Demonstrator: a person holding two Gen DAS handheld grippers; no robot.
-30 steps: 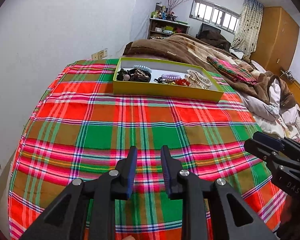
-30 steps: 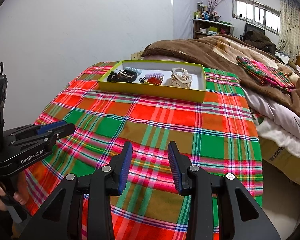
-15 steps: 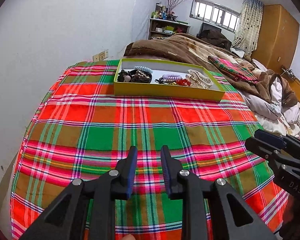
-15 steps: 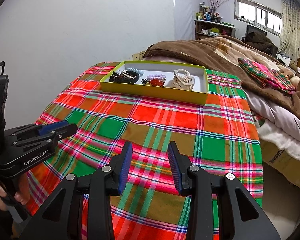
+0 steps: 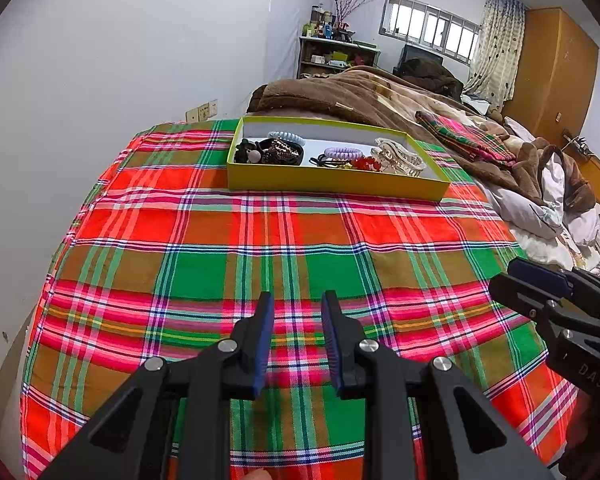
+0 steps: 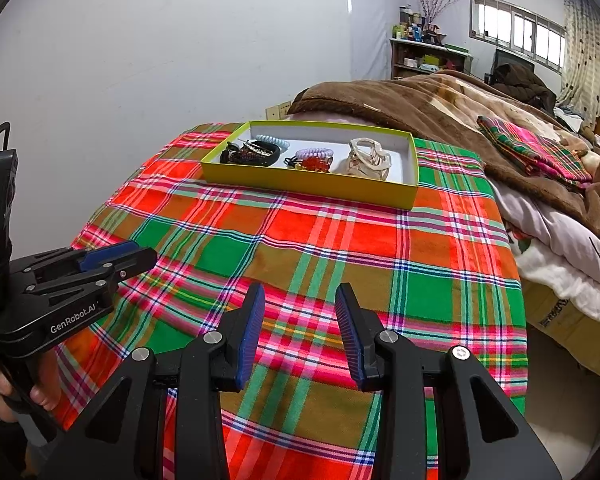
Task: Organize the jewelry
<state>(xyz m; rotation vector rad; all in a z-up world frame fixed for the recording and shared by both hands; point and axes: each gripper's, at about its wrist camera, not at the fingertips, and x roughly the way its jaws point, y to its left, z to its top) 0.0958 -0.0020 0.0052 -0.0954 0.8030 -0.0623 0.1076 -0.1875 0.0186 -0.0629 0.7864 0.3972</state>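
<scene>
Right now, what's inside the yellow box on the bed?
Inside the yellow box lie a blue coil hair tie, a purple coil tie, red beads, a cream claw clip and dark hair accessories. Its near wall hides the floor closest to us.

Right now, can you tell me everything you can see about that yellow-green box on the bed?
The yellow-green box is a shallow, open rectangular tray, probably cardboard, with low walls and a white inside. It lies flat on the plaid cloth, at its far end near the brown blanket. Inside lie coiled hair ties, one pale blue and one lilac, dark hair accessories, red beads and a cream claw clip. Neither gripper touches it.
</scene>
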